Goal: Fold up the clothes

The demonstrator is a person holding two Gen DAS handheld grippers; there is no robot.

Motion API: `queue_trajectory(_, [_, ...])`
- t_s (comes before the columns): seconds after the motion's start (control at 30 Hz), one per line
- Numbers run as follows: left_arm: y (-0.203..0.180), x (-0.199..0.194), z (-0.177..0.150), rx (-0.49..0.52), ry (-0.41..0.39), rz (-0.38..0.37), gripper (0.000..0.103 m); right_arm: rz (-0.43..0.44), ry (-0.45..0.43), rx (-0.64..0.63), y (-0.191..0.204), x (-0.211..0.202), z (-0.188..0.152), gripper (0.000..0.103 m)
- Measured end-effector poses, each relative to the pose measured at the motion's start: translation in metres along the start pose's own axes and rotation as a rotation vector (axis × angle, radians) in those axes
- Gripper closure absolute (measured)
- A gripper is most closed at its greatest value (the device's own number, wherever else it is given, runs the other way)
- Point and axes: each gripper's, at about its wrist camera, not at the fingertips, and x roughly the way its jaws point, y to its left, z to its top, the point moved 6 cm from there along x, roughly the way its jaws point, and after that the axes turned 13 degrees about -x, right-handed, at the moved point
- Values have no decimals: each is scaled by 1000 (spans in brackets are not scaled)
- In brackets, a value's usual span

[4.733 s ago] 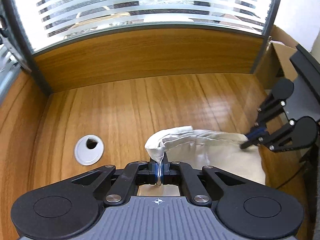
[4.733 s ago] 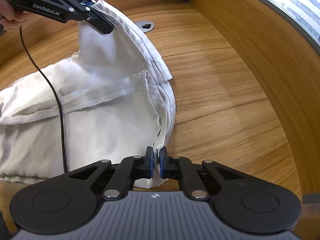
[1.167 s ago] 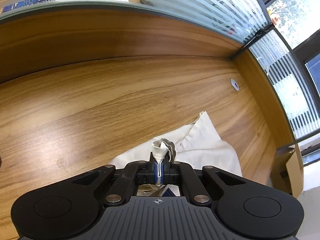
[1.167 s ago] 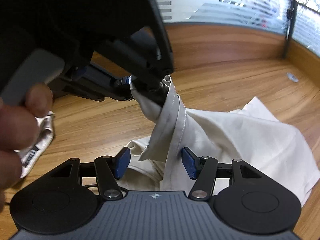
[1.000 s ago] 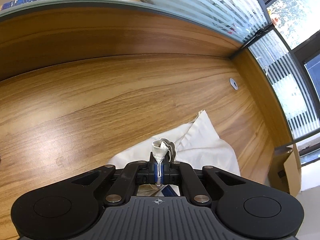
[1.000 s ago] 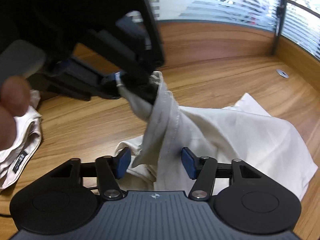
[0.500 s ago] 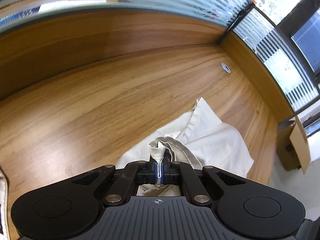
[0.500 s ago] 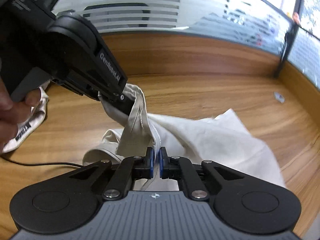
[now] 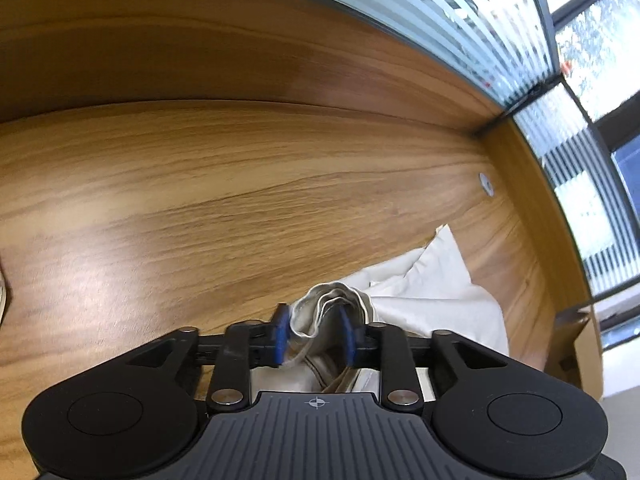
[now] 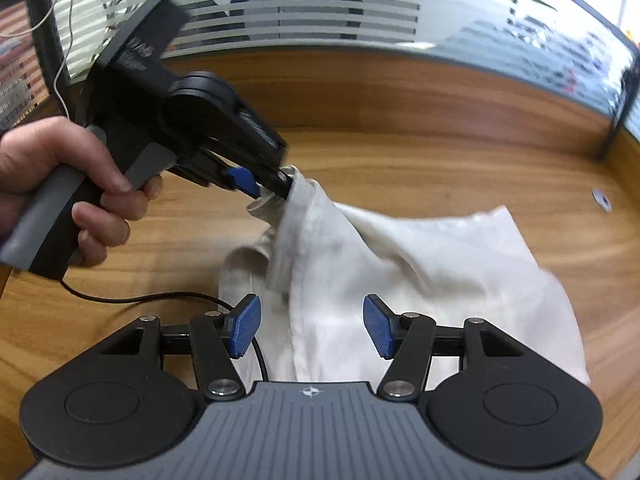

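A crumpled off-white cloth garment (image 10: 420, 264) lies near the far right corner of a wood-grain desk (image 9: 200, 208) ringed by wooden partitions under striped frosted glass (image 10: 304, 4). Both hand-held grippers, left (image 9: 314, 334) and right (image 10: 312, 332), are opening around bunched fabric, pads clear.

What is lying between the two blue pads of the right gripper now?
In the right wrist view, the white garment lies between the opening right gripper pads, touching neither; its seamed edge runs down the middle.
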Motion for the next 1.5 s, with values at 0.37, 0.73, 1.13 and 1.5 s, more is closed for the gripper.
queue_trajectory(0.37, [29, -35, -21, -124, -152, -73, 51, -79, 52, 140, -38, -30, -53, 39])
queue_trajectory(0.73, [4, -15, -58, 4, -50, -93, 80, -102, 60, 214, -45, -47, -86, 35])
queue_trajectory(1.13, [-3, -11, -74, 181, -176, 93, 79, -131, 73, 222, -42, -68, -106, 32])
queue_trajectory(1.5, [15, 3, -68, -7, -129, 44, 71, -152, 87, 245, -46, -76, -119, 31])
